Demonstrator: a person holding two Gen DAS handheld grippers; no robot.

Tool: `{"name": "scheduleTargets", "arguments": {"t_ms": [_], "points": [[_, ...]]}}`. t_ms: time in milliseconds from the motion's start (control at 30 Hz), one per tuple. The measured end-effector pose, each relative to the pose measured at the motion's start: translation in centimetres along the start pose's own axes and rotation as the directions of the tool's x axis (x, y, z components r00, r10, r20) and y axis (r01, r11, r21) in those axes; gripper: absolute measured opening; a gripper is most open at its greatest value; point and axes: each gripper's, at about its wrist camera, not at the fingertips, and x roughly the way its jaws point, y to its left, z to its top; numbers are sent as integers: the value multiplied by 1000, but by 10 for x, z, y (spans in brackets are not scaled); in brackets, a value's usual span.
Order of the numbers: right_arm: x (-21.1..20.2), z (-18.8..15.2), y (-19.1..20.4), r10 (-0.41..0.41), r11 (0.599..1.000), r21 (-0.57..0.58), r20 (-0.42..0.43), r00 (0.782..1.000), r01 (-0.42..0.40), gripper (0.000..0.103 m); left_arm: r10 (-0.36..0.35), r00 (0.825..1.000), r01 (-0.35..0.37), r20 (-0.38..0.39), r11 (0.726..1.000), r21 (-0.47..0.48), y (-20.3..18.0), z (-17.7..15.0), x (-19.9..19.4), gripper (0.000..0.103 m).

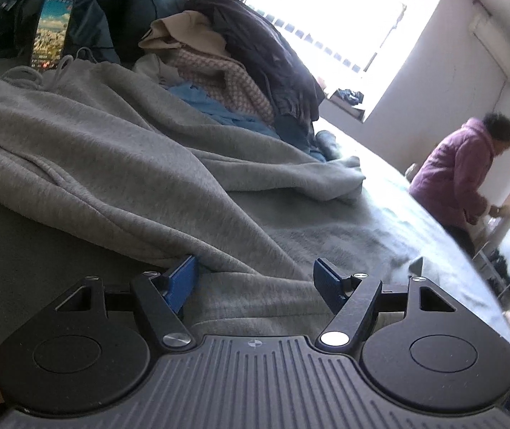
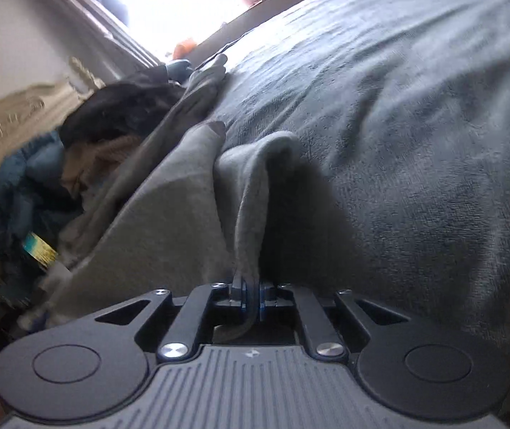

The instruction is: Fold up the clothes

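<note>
Grey sweatpants (image 1: 119, 150) lie spread on the bed (image 1: 380, 236), long axis running from the drawstring waist at far left, by the phone (image 1: 52, 32), out twd the cuffs near the bed's middle. One leg's fabric drapes right down to the left gripper (image 1: 255, 282) and sits betw its blue pads (image 1: 183, 282), which stand wide apart w/ no squeeze on the cloth yet, so that side looks ready to bite, not biting.

Right gripper (image 2: 251, 298) has jaws nearly together, pinching a thin ridge of the same grey fabric (image 2: 251, 214), which rises from the pads in a taut fold and flops over at the top. No earlier look to compare, so can't say if that pinch is loosening.

Relation that matters, I'd judge: both hands sit at the near edge of the garment, cloth stretching away from them, so the fold would go across the long axis, w/ the right hand already carrying its piece and the left needing to close first.

Left view gives the full lay of the pants, the heap of other clothes (image 1: 240, 57) behind, and a person in a purple jacket (image 1: 458, 171) off by the wall. Right view is blurred but alone shows the actual pinch, and bare bed cover to its right
</note>
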Motion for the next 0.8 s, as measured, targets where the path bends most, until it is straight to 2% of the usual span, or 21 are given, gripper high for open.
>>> {"name": "scheduleTargets", "arguments": {"t_ms": [33,67,100,133,167,267,333,367,433,600,700,800], "points": [[-5,4,-2,2,1000,8,3,1000,-2,27,1,1000,-1,-4,1000,9,0,-1,0,74],[-13,8,-2,-4,1000,3,16,1000,4,32,2,1000,-2,-9,1000,18,-1,-1,0,74],[-22,13,-1,-19,1000,-9,40,999,19,43,4,1000,-3,-13,1000,26,-1,-2,0,74],[-31,17,-1,-33,999,-21,65,997,34,48,4,1000,-3,-15,999,33,-2,-2,-1,74],[-41,22,0,-46,998,-35,92,995,49,49,1,1000,0,-17,999,38,-2,-2,-2,74],[-56,41,10,-44,996,-74,154,987,56,61,-16,1000,17,-26,999,44,-3,-4,-5,75],[-49,54,24,-21,994,-107,154,988,37,63,-19,999,21,-33,998,51,-4,-7,-6,75],[-44,60,32,-7,992,-125,148,989,26,68,-19,999,21,-35,998,55,-5,-8,-7,76],[-26,70,50,33,986,-166,110,993,-15,79,-16,999,18,-34,998,59,-7,-12,-9,76],[43,86,92,23,971,-237,-8,1000,-24,87,-11,1000,12,-23,998,59,-10,-19,-12,79],[89,93,110,-71,953,-299,-52,996,52,87,-1,1000,3,-20,996,91,-15,-23,-14,79],[131,99,121,-174,926,-353,-92,981,131,87,-7,1000,9,-21,994,107,-17,-27,-18,79]]}}
